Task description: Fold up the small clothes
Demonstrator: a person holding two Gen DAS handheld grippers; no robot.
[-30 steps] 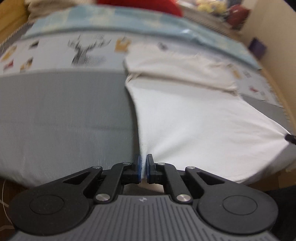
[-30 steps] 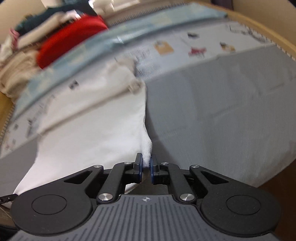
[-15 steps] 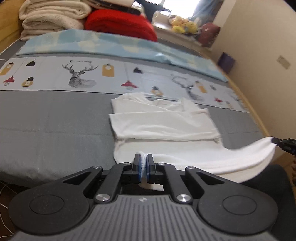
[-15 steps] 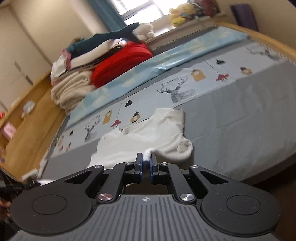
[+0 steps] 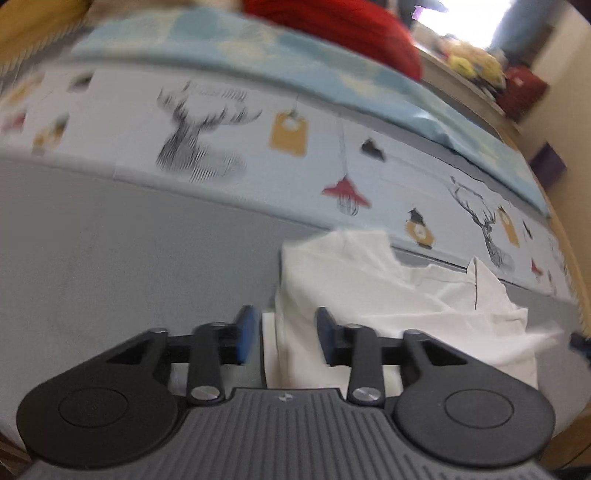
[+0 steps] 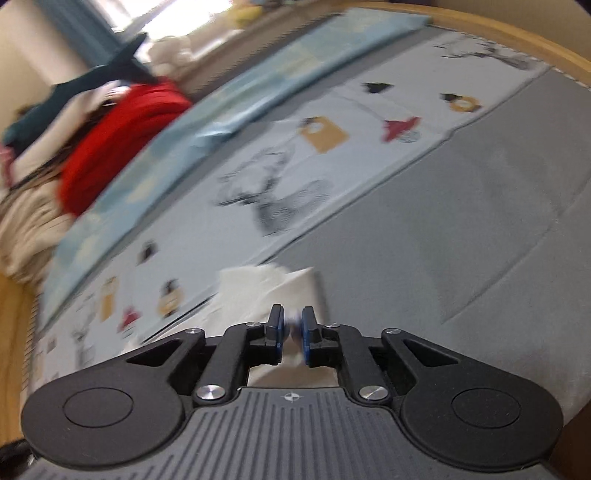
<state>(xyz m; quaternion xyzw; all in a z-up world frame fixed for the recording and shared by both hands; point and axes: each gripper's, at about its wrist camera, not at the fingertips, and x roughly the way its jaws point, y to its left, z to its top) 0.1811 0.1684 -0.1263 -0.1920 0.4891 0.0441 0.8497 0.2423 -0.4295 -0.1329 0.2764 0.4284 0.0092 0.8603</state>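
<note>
Item 1: white garment (image 5: 388,295), small, folded over on itself, lying on grey bedspread (image 5: 129,258). In left wrist view it sits at 4 o'clock of frame centre; far edge just short of the printed band, near edge runs under the gripper. Thin dark line shows on upper layer toward 3 o'clock.

Item 2: left gripper (image 5: 282,338). Jaws apart, have just been opening. Garment's left edge lies between the blue pads but pads not pressing it; cloth released.

Item 3: right gripper (image 6: 291,334). Jaws nearly together, have just been opening slightly. White cloth (image 6: 273,291) sits between pads; frame blurred, can't tell if pads are pinching it. Cloth bunches up at 12 o'clock of the fingertips.

Item 4: printed band (image 5: 258,147), pale w/ deer, tags, lamps, across bed beyond garment, 12 o'clock.

Item 5: light-blue blanket (image 5: 295,62), folded strip, further back.

Item 6: red bedding (image 5: 351,29), top centre in left view; 10 o'clock in right view, beside cream pile (image 6: 26,229).
</note>
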